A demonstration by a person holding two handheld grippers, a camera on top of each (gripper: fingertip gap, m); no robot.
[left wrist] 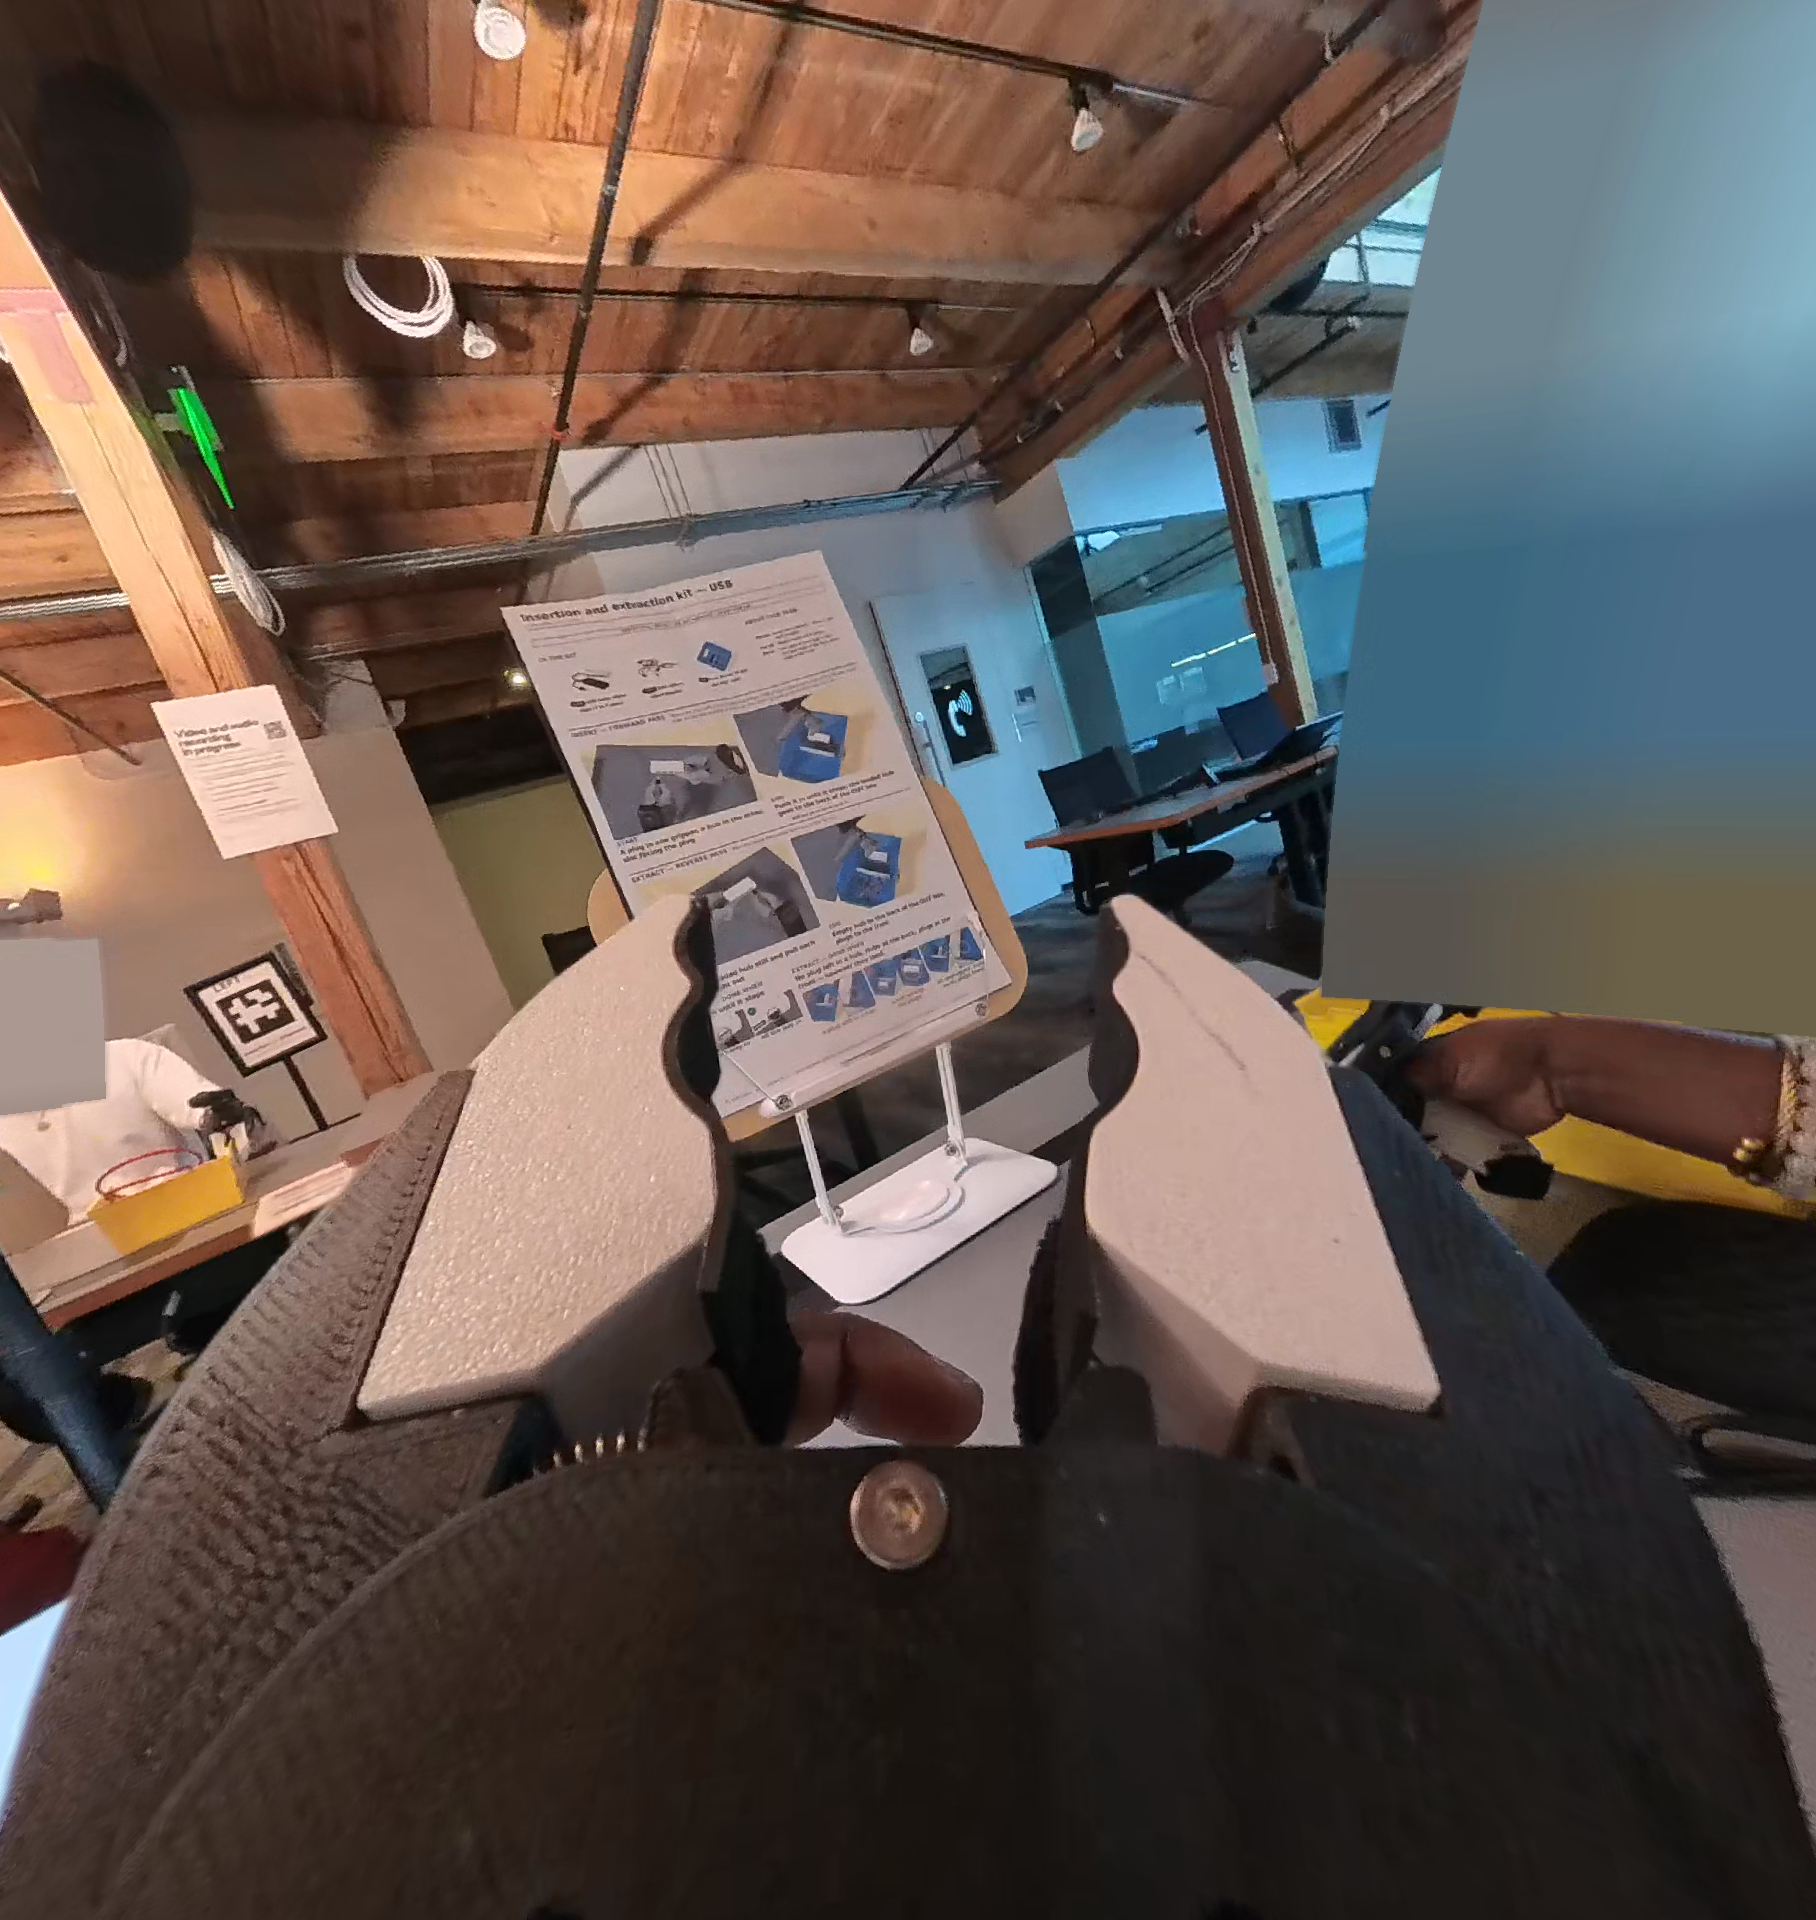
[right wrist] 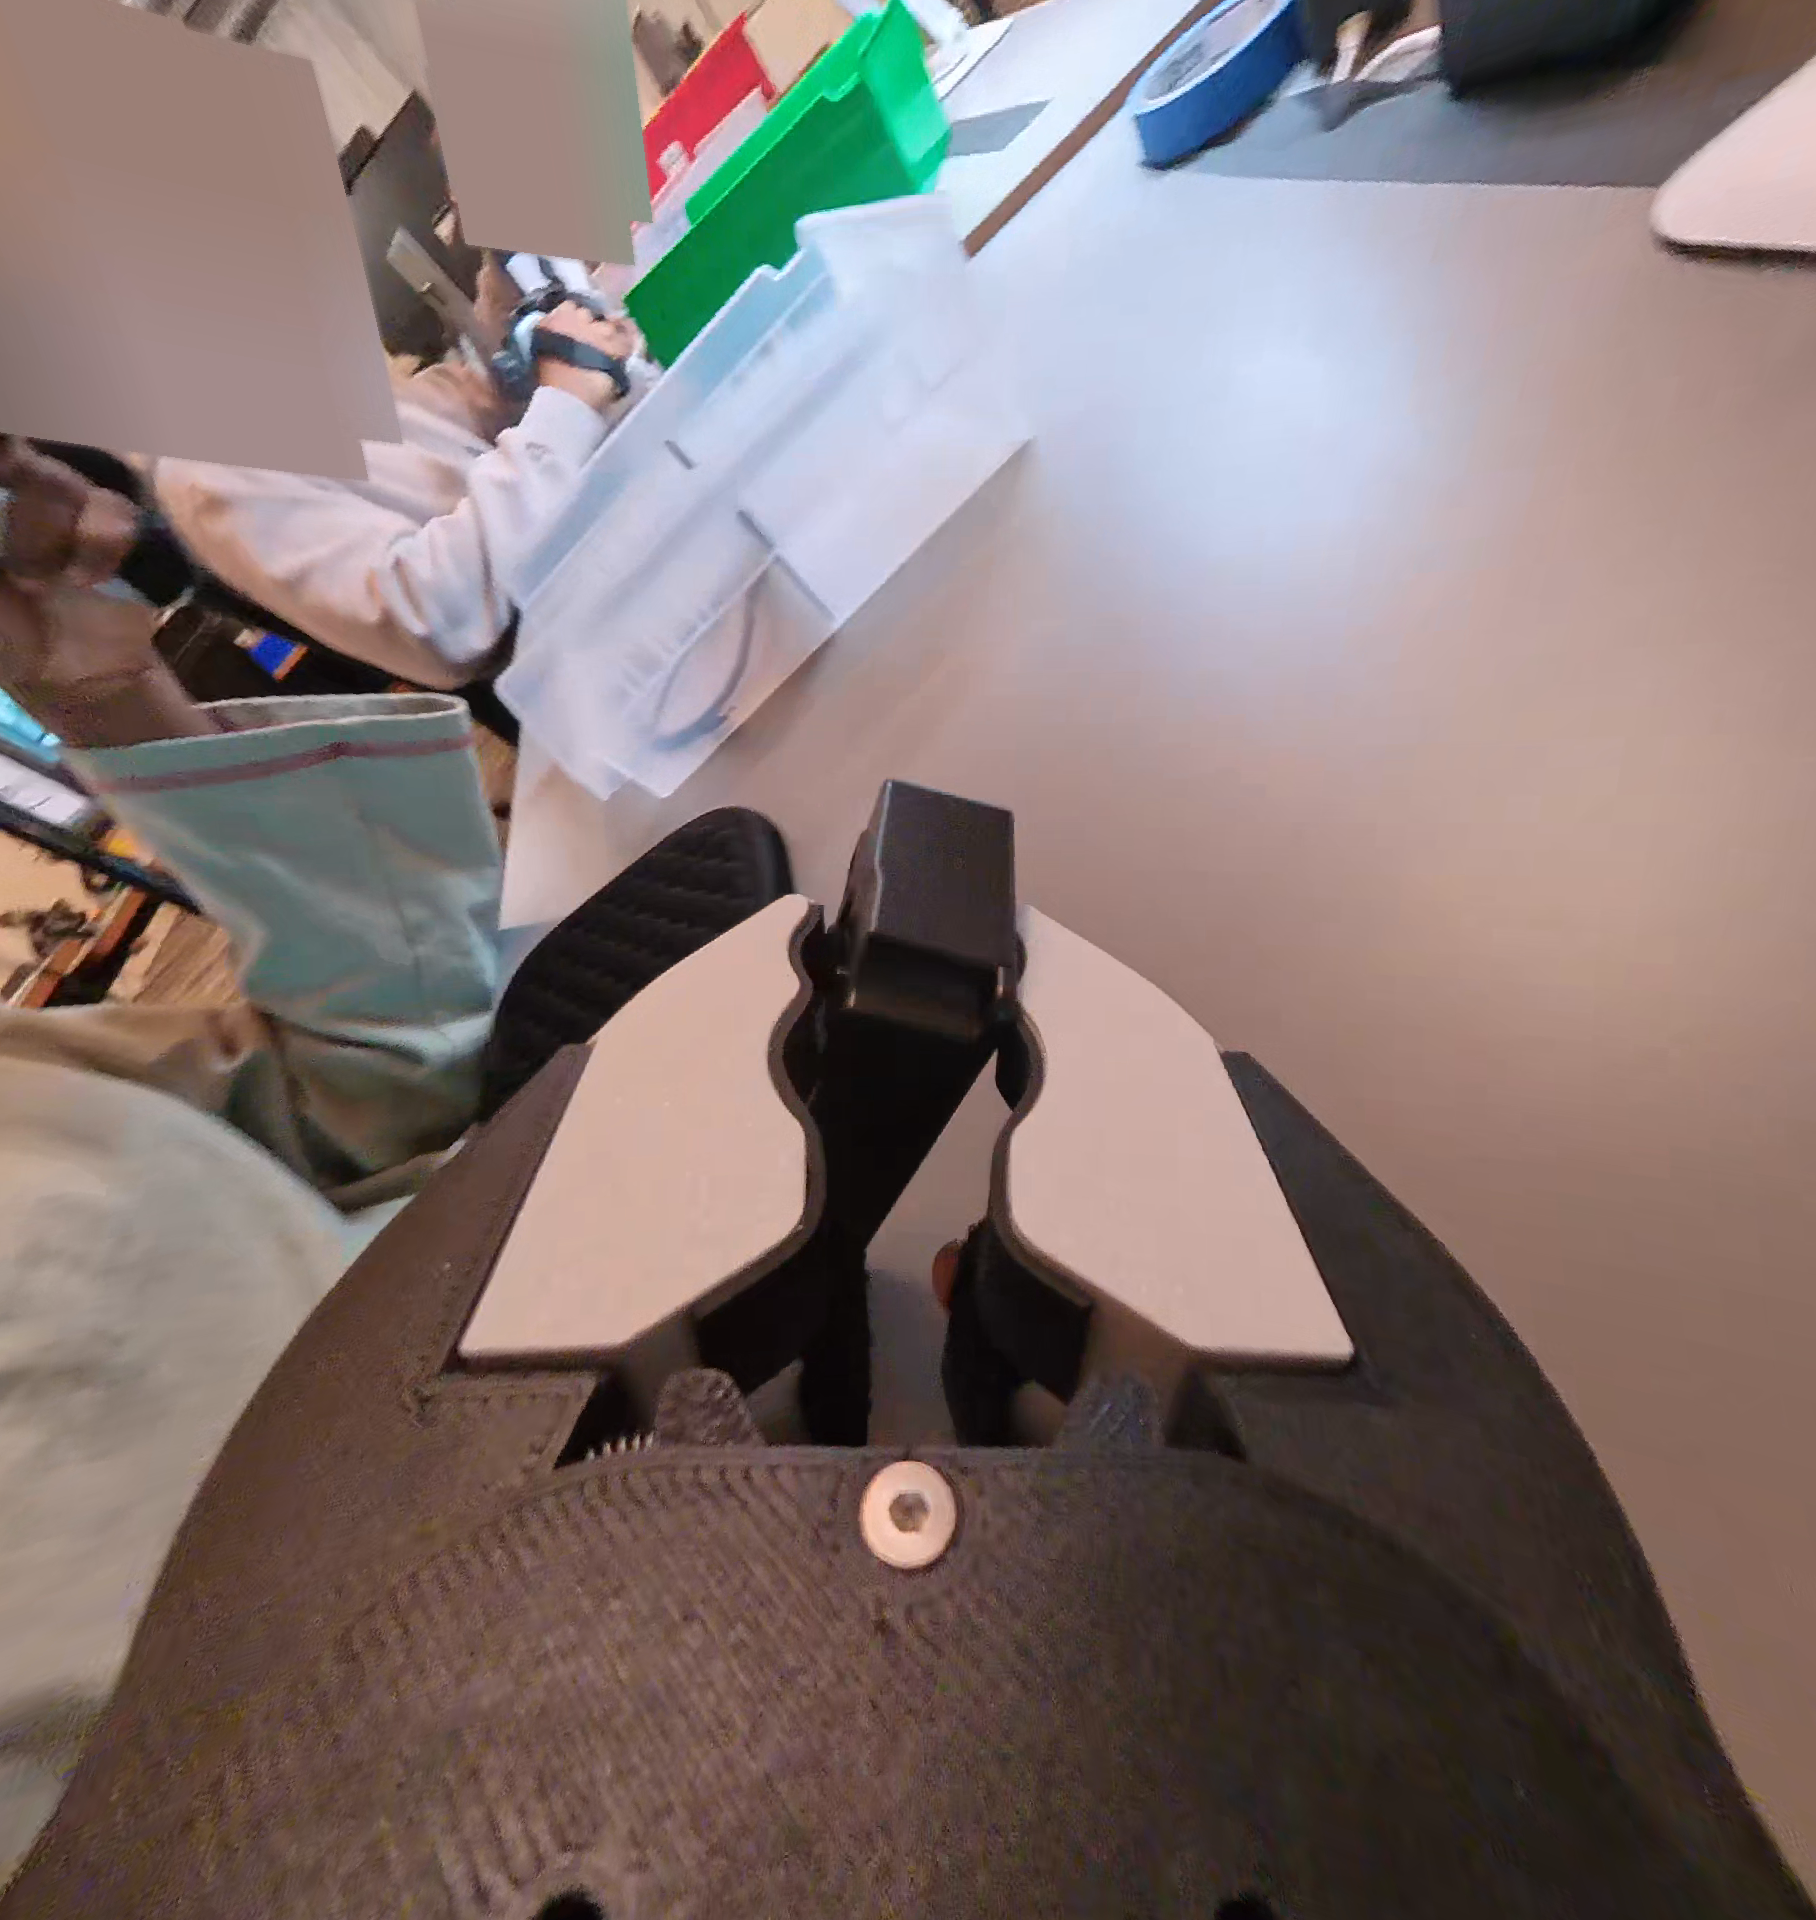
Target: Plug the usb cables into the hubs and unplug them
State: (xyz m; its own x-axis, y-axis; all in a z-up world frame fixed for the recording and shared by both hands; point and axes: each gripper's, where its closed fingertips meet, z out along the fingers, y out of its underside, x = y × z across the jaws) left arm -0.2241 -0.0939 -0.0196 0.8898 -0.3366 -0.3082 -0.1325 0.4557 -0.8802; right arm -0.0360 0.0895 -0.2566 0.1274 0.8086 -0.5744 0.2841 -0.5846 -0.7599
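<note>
Right tongs [right wrist: 919,961] around black boxy hub [right wrist: 935,883]

Ahead of my left gripper [left wrist: 899,977], between its fingers, an instruction sheet [left wrist: 748,790] stands on a stand [left wrist: 925,1216] on the table. My right gripper [right wrist: 919,997] pinches a hub [right wrist: 935,894] above the tabletop [right wrist: 1403,623]; a clear bin [right wrist: 769,478] lies ahead-left, a tape roll [right wrist: 1210,78] far ahead-right.
</note>
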